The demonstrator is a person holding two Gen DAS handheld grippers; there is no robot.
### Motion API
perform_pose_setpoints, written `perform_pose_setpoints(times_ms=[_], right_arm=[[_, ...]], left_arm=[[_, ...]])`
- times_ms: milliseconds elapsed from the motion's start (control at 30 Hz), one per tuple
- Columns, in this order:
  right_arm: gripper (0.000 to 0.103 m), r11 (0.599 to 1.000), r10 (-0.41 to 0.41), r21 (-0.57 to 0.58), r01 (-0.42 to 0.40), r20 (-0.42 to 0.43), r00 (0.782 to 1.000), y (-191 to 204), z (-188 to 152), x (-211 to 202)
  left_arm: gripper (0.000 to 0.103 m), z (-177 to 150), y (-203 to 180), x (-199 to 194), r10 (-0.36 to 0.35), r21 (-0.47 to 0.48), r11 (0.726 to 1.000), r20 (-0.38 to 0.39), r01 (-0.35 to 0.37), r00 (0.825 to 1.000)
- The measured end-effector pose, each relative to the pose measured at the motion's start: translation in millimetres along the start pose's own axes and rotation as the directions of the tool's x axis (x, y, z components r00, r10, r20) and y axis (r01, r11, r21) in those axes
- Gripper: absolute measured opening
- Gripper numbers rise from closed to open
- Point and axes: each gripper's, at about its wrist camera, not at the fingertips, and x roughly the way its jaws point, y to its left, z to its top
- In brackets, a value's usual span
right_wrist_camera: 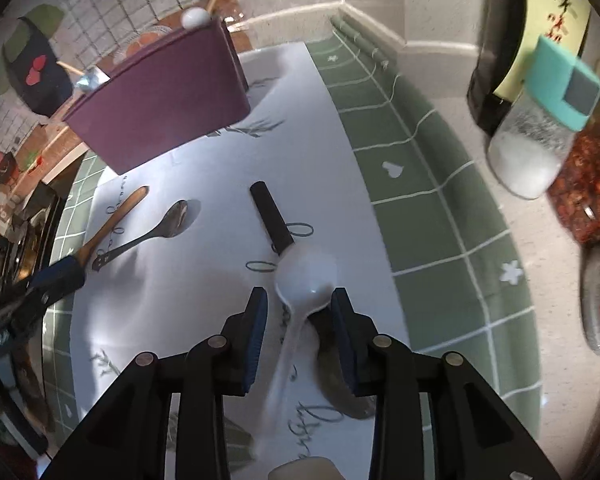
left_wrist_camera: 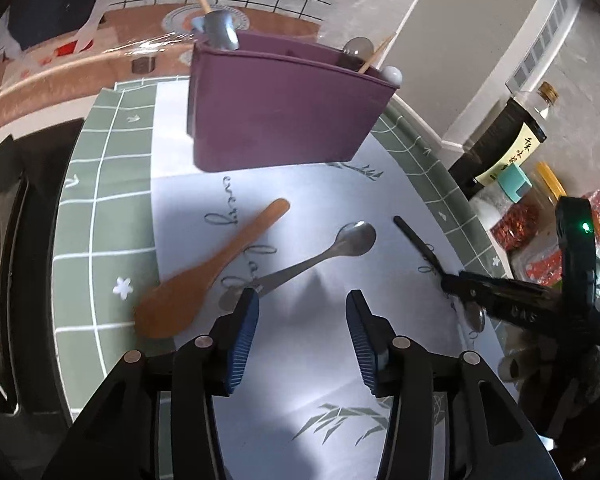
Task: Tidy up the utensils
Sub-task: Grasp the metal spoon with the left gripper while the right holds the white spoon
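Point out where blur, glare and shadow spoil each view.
Left wrist view: sharp; fisheye bends the purple holder; the wooden spoon casts a soft shadow. Right wrist view: the white spoon between the right gripper fingers is smeared by blur and glare, washing out against the bright mat.

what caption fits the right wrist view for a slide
Open right hand-held gripper straddling a white spoon on the white mat, purple plastic utensil holder behind.

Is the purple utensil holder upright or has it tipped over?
Upright. The purple utensil holder stands on the mat with its open top up, and utensil handles stick out above its rim.
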Motion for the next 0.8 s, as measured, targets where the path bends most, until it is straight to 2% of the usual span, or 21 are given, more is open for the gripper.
perform_pose_setpoints(times_ms=[233, 367, 467, 567, 633, 733, 800], right_arm=[[0.033, 0.999, -0.042, -0.015, 0.042, 0.002, 0.999, 7, 13, 8], [0.029, 0.992, -0.084, -0.094, 0.083, -0.006, 0.996, 14, 13, 9], [0.026, 0.992, -0.072, -0.103, 0.075, 0.033, 0.997, 7, 5, -3], [0.026, 0.992, -0.065, -0.106, 0.070, 0.050, 0.997, -1, -3, -16], [0.026, 0.991, -0.068, -0.107, 0.074, 0.060, 0.996, -4, -8, -22], [0.026, 0.992, -0.066, -0.104, 0.074, 0.078, 0.995, -6, -16, -34], [0.026, 0.992, -0.060, -0.103, 0.068, 0.085, 0.995, -6, -20, -40]], left_arm=[[0.055, -4, 0, 3, -0.020, 0.026, 0.999, -0.032, 0.020, 0.999], [0.059, 6, -14, 17, -0.015, 0.125, 0.992, -0.072, 0.024, 0.997], [0.059, 16, -28, 29, -0.001, 0.230, 0.973, -0.096, 0.023, 0.995], [0.058, 31, -42, 43, -0.022, 0.325, 0.943, -0.150, 0.071, 0.988], [0.052, 41, -50, 55, -0.008, 0.374, 0.924, -0.184, 0.078, 0.983], [0.042, 53, -58, 75, 0.056, 0.432, 0.901, -0.220, 0.046, 0.974], [0.040, 57, -61, 86, 0.085, 0.462, 0.886, -0.245, 0.039, 0.966]])
